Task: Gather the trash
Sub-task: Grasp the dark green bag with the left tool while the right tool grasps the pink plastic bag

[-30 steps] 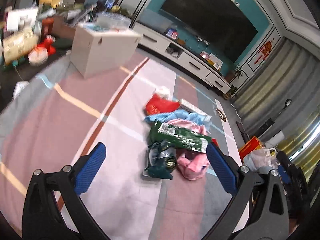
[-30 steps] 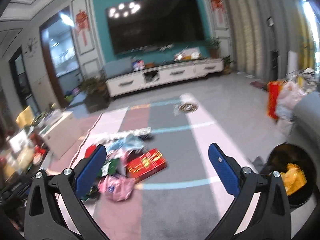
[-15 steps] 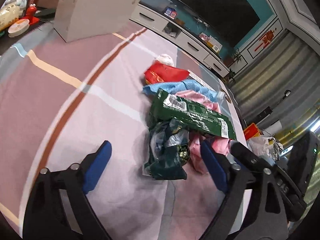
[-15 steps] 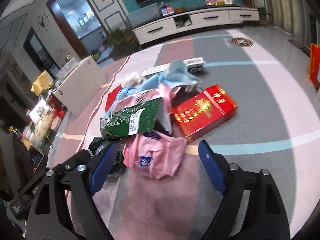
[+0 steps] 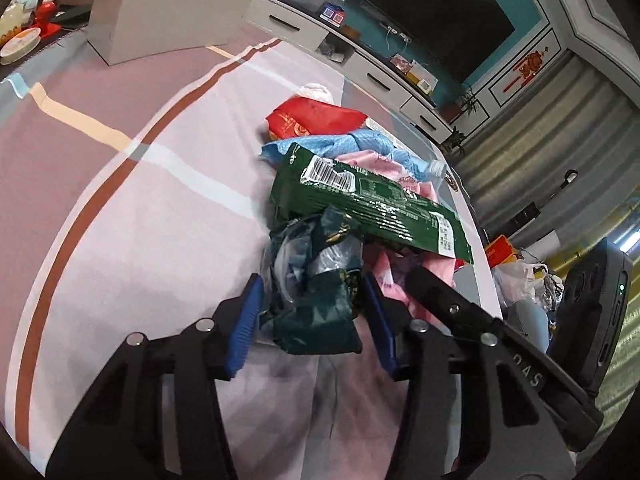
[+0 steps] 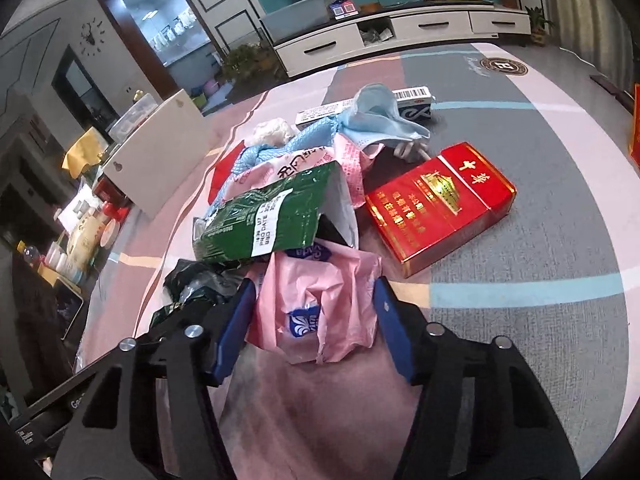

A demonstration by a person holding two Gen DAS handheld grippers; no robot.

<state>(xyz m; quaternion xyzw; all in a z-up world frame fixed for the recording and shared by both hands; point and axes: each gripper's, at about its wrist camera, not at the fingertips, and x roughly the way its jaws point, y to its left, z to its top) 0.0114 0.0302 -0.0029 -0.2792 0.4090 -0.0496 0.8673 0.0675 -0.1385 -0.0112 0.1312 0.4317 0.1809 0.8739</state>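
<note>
A pile of trash lies on the striped carpet [image 5: 120,216]. My left gripper [image 5: 312,304] is partly closed around a crumpled dark green wrapper [image 5: 316,296], its blue pads touching or nearly touching both sides. My right gripper [image 6: 314,312] is partly closed around a crumpled pink plastic bag [image 6: 316,304], pads at its sides. A long green snack packet [image 5: 368,204] lies on top of the pile and also shows in the right wrist view [image 6: 264,216]. A red cigarette carton [image 6: 440,204], blue cloth [image 6: 376,116] and red packet [image 5: 312,120] lie beyond.
A white box [image 5: 168,4] stands on the carpet at the far left. A white TV cabinet [image 6: 384,36] runs along the far wall. Cluttered items [image 6: 80,228] sit on a low table at the left. The right gripper's body [image 5: 500,344] shows beside my left one.
Both grippers have dropped down to the pile and narrowed, the left around the dark green wrapper, the right around the pink bag.
</note>
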